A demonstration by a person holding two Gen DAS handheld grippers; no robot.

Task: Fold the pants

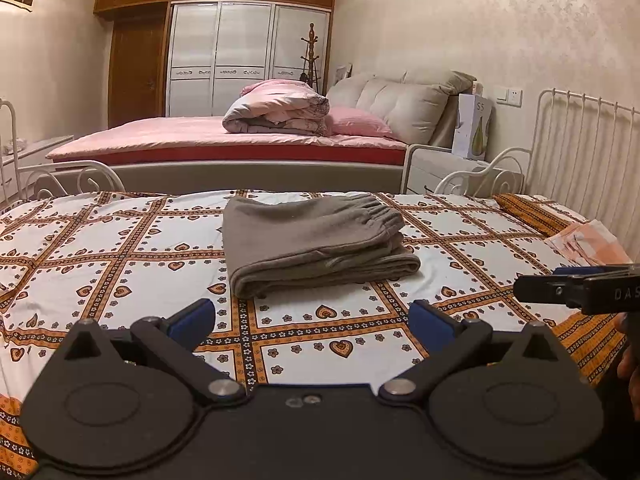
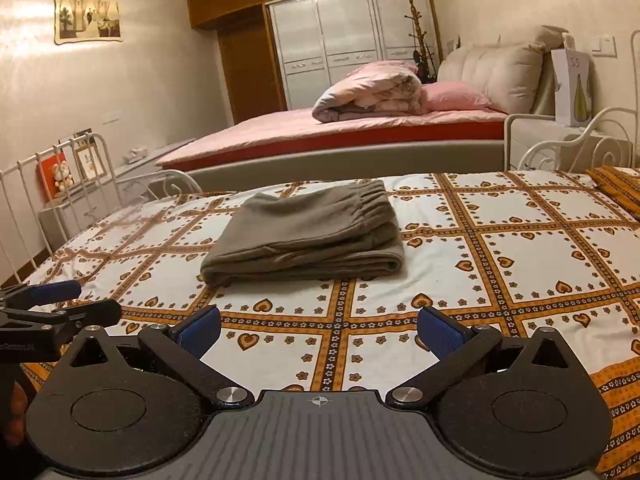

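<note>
Grey-brown pants (image 1: pixel 316 242) (image 2: pixel 308 232) lie folded into a compact stack on the patterned bedspread (image 1: pixel 120 248) (image 2: pixel 500 248), elastic waistband on top at the far right. My left gripper (image 1: pixel 312 322) hovers open over the bedspread, short of the pants, with nothing between its blue pads. My right gripper (image 2: pixel 320 330) is likewise open and empty, in front of the stack. Each gripper shows at the edge of the other's view: the right one (image 1: pixel 576 286) at the right edge, the left one (image 2: pixel 48 304) at the left edge.
White metal bed rails (image 1: pixel 580 136) (image 2: pixel 56 184) frame the bed at its ends. A larger pink bed (image 1: pixel 224 140) (image 2: pixel 340 132) with a rolled quilt stands behind. A pinkish paper or cloth (image 1: pixel 588 240) lies at the bedspread's right edge. A hand (image 1: pixel 630 360) shows at far right.
</note>
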